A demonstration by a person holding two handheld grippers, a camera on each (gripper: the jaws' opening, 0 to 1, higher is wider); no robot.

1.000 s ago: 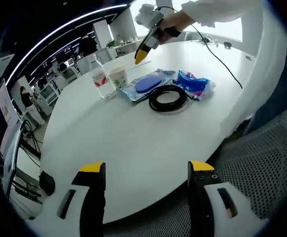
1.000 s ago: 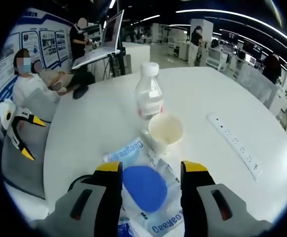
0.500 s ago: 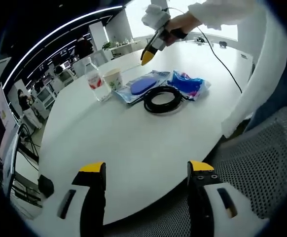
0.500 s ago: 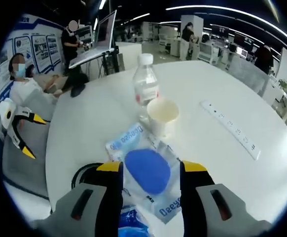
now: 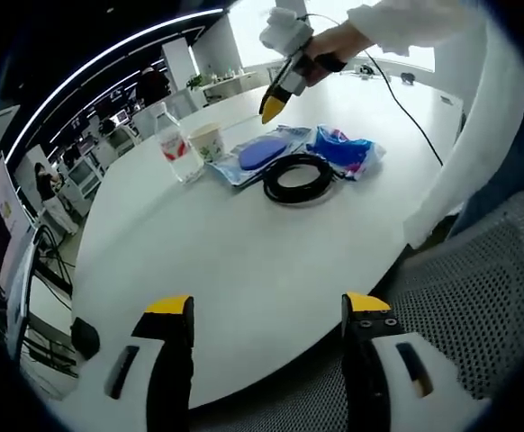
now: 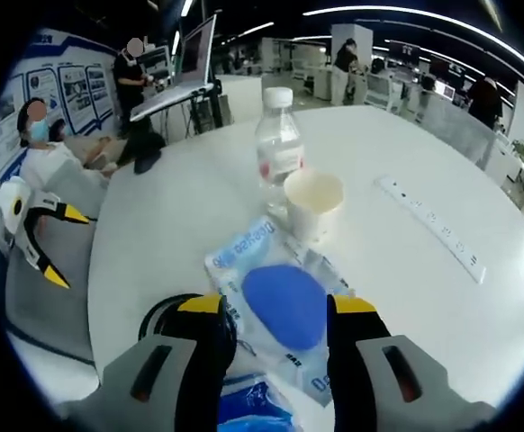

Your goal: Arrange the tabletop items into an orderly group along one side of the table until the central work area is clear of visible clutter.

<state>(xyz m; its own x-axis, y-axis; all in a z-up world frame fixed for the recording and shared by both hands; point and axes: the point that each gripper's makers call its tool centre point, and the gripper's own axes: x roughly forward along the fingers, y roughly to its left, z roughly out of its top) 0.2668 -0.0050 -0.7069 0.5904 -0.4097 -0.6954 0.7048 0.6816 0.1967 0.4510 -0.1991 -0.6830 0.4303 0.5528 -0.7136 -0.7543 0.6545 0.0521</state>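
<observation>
Right gripper [image 6: 266, 306] wide open, holding nothing, poised above the clear packet with a blue pad [image 6: 280, 301], which lies between its jaws; paper cup [image 6: 312, 200] and water bottle [image 6: 278, 155] just beyond; black cable coil [image 6: 167, 315] beside the left jaw; left gripper [image 5: 267, 306] likewise wide and empty, well short of the cluster, over the white table [image 5: 235, 261] edge.
</observation>
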